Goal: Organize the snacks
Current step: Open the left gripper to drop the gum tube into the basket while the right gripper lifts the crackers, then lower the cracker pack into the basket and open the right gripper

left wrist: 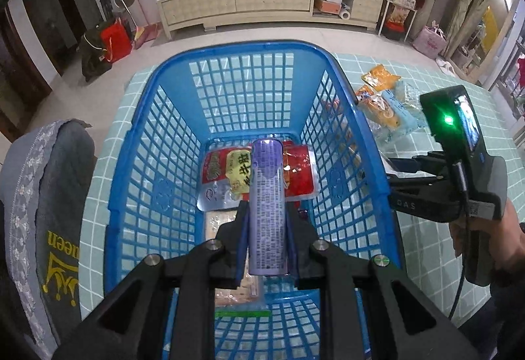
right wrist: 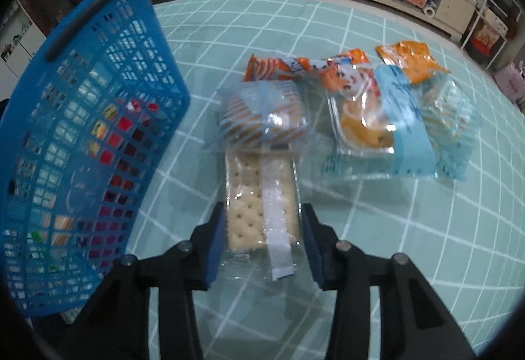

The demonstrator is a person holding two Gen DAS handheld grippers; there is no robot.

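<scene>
My left gripper [left wrist: 266,209] points down into the blue mesh basket [left wrist: 354,91] and is shut on a purple snack stick [left wrist: 267,182] that stands up between its pads. Below it, on the basket floor, lie a red and yellow pack [left wrist: 295,176] and a clear pack of biscuits [left wrist: 220,222]. In the right wrist view, my right gripper [right wrist: 264,222] is down at the table, its blue pads against both long sides of a clear cracker pack [right wrist: 246,215]. The basket [right wrist: 98,48] stands just left of it.
More snacks lie beyond the cracker pack: a striped cake pack [right wrist: 262,117], a clear tray pack with a light blue band [right wrist: 364,117] and orange wrappers [right wrist: 407,59]. The teal tiled tabletop [right wrist: 393,245] stretches right. A grey chair back [left wrist: 49,196] is left of the basket.
</scene>
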